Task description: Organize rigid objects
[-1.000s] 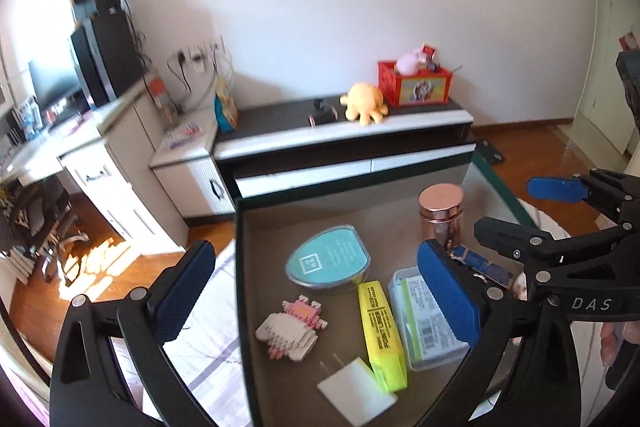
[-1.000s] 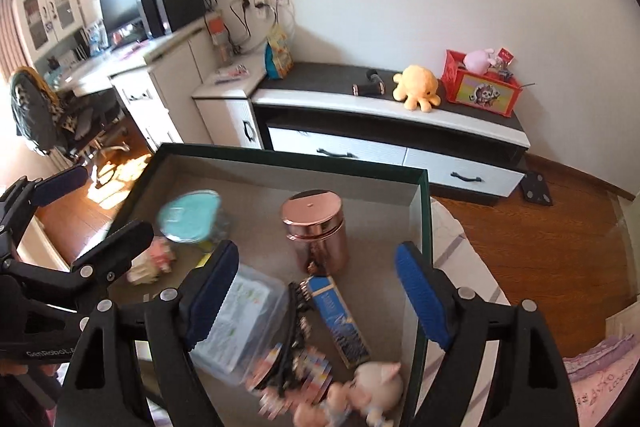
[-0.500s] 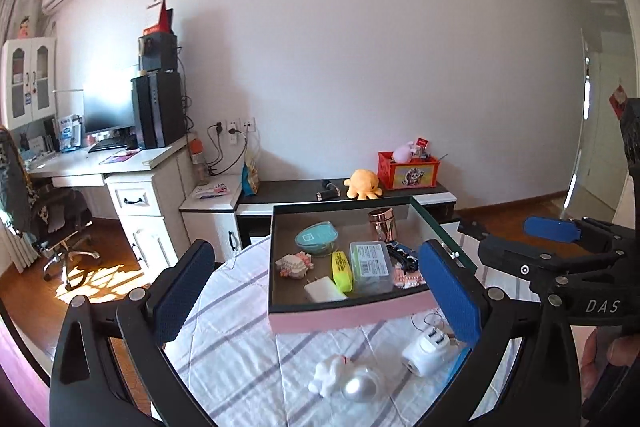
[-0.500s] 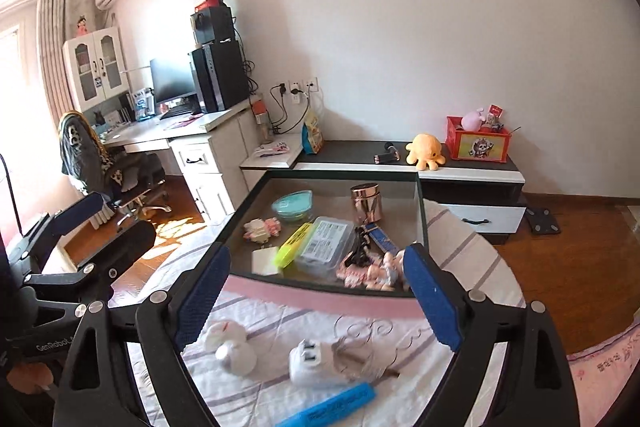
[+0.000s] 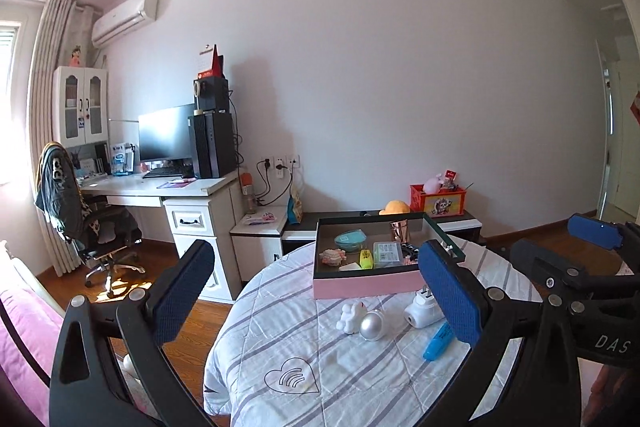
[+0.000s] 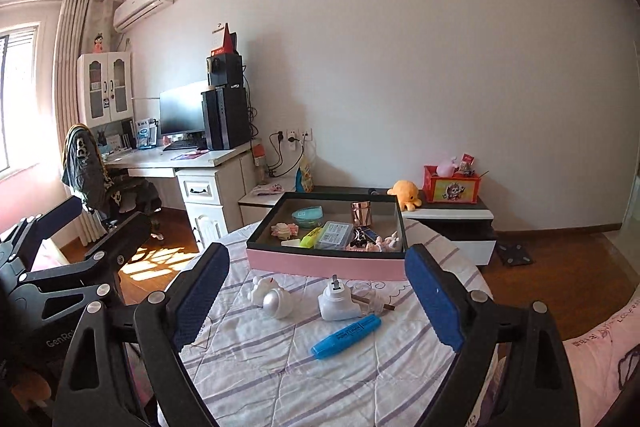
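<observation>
- Both tools empty: left gripper [image 5: 320,291] has its jaws spread wide with nothing between them; right gripper [image 6: 318,297] jaws also wide apart, nothing clamped.
- Landmark is the pink box [image 6: 324,263] on the round table [image 6: 280,379]. Already inside it: teal container [image 6: 307,215], copper tin [image 6: 361,213], yellow highlighter [image 6: 312,237], clear case [image 6: 334,234], small figures.
- Left outside, on the near side of the box: white-and-silver toy [image 6: 272,298], white plug adapter [image 6: 336,301] just right of it, blue highlighter [image 6: 346,335] nearest the grippers, thin stick [image 6: 374,303] touching the adapter's right.
- Risk: blue highlighter is round and lies on soft quilted cloth; a pinch off its middle probably rolls or squirts it away.
- Risk: silver ball end of the toy looks slick and curved, so the pads may slip.
- Risk: adapter and stick sit together; grabbing one likely drags the other.
- Risk: box's right end is crowded; a drop there could knock the figures or tip the tin.
- Risk: both grippers are close side by side, so reaching together may clash.
</observation>
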